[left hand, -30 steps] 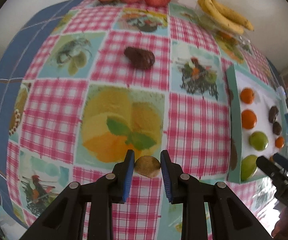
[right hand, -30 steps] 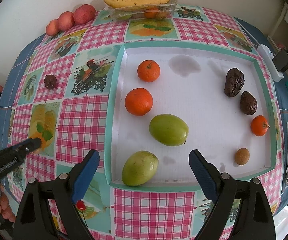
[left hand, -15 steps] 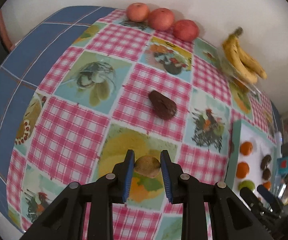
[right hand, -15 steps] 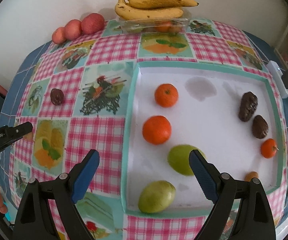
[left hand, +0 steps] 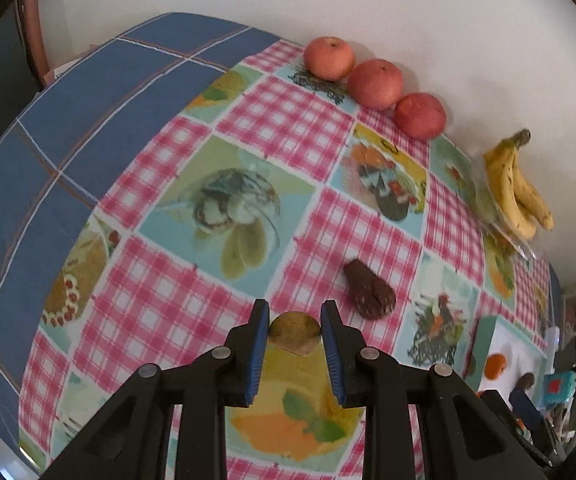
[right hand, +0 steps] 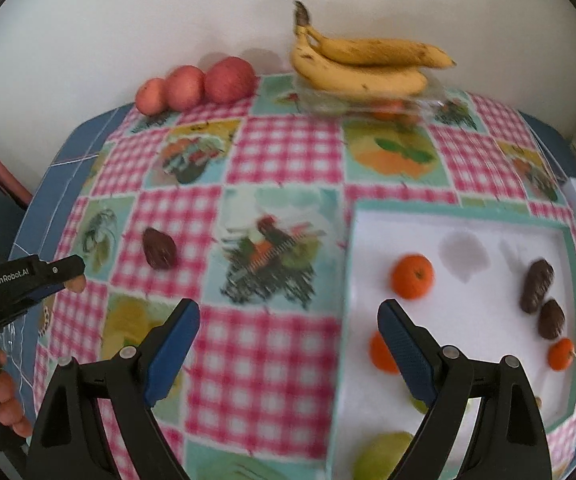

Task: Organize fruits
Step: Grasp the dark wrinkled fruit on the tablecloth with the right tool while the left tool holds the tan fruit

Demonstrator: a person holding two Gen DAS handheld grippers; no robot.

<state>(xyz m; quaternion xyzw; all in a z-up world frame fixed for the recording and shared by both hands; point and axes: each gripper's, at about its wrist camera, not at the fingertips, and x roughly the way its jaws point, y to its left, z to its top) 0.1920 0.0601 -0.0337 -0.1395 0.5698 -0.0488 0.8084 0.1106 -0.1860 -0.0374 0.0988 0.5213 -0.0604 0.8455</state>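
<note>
Brown and rough-skinned, the small round fruit (left hand: 293, 332) sat pinched between the blue pads of my left gripper (left hand: 292, 322), lifted clear of the checked tablecloth (left hand: 160, 300) as far as I could judge. In the left wrist view the dark wrinkled fruit (left hand: 369, 294) lay on the cloth just beyond and to the right of that held fruit. Three red apples (left hand: 375, 83) lined the wall far beyond it, and the bananas (left hand: 519, 192) lay off to the right of them. A corner of the white tray (left hand: 521, 354) showed at the right edge, well apart from the held fruit.

In the right wrist view my right gripper (right hand: 289, 340) stood wide apart with nothing between its fingers, hanging over the tray's left rim (right hand: 345, 280). Inside the tray lay an orange (right hand: 412, 276), two dark fruits (right hand: 536, 286) towards its right side, and a small orange one (right hand: 561, 354) below them. The left gripper (right hand: 74, 278) appeared far to the left of the tray, with the fruit's tip just showing under it.

My judgement: carry the fruit level across to the tray, keep the squeeze steady since a round fruit can squirt out, and set it beside its like before letting go.
</note>
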